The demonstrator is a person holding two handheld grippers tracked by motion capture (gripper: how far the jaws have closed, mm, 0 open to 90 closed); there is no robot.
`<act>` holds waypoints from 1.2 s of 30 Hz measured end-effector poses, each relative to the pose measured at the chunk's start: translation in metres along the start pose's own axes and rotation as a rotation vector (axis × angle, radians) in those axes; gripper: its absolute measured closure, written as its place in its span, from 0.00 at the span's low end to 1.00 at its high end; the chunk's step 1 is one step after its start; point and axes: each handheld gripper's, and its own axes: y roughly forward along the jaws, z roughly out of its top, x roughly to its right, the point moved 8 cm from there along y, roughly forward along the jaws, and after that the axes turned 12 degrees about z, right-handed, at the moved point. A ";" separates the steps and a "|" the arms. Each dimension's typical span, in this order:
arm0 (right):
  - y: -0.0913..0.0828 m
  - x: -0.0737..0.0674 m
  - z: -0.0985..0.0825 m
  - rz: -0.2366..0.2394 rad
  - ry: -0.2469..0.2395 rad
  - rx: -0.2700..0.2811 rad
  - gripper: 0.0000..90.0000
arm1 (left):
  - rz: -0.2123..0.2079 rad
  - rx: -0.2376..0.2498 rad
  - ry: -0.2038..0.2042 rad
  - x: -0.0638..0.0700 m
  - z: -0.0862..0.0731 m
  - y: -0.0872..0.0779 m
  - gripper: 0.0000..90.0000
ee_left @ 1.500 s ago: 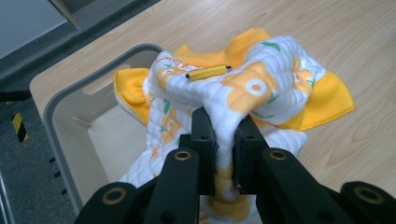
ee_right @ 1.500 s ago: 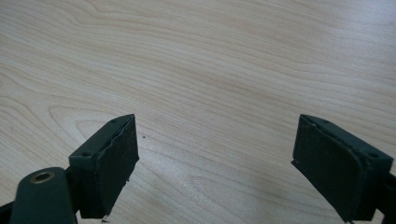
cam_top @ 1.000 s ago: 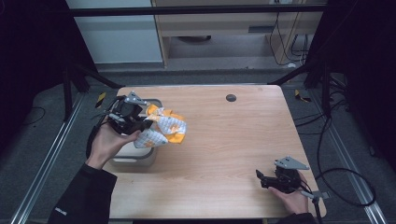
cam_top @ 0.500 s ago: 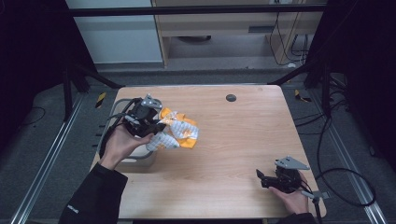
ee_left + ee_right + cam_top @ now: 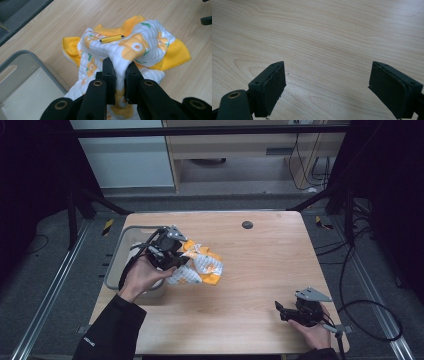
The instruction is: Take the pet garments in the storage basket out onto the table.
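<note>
A white quilted cloth (image 5: 202, 267) with orange and yellow print lies crumpled on the wooden table, just right of a grey bin (image 5: 120, 255). My left gripper (image 5: 172, 262) is shut on a fold of this cloth (image 5: 140, 47), near its left side; a small yellow ribbed piece (image 5: 112, 38) sits on top of the fabric. My right gripper (image 5: 280, 310) rests low over the table's front right part, far from the cloth. In the right gripper view its jaws stand wide apart (image 5: 327, 87) with bare wood between them.
The grey bin (image 5: 22, 82) stands at the table's left edge with its pale inside showing. A small dark round hole (image 5: 247, 224) marks the tabletop near the back. Metal frame rails run along both sides, and cables hang at the right.
My left gripper has carried the cloth rightward out over the table, away from the bin, and lowered it onto the wood. The right gripper has stayed put.
</note>
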 end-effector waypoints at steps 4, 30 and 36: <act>0.000 0.000 0.000 -0.001 0.001 0.001 0.15 | -0.014 0.006 0.021 0.010 0.005 0.005 0.91; -0.004 0.006 0.001 -0.030 0.014 0.020 0.15 | -0.116 -0.013 0.108 0.066 0.009 0.048 0.91; -0.004 0.007 0.001 -0.037 0.011 0.022 0.14 | -0.140 -0.018 0.133 0.078 0.008 0.055 0.91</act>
